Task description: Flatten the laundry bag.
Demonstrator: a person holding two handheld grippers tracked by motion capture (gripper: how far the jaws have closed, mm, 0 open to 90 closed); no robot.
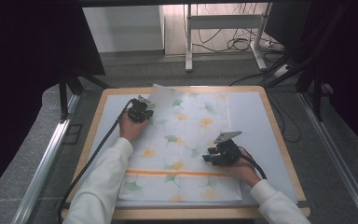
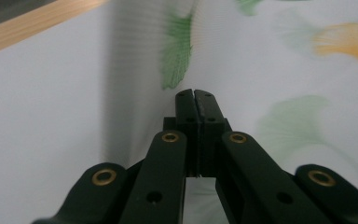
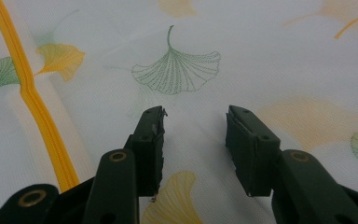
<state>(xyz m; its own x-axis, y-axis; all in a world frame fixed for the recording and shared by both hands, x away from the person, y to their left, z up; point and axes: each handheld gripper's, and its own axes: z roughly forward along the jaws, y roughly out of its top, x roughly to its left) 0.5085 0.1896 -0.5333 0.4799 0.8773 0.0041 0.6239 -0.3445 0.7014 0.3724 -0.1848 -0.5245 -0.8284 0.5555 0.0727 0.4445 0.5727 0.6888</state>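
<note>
Now my left gripper (image 1: 142, 106) fingers pinch the limp, light cloth (image 1: 186, 154) at its far-left corner; right gripper (image 3: 195, 126) fingers spread, hovering above it.

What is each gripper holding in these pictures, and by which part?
The left gripper is shut on the leaf-print cloth, at its lifted far-left corner. The right gripper is open above the cloth, holding nothing.
</note>
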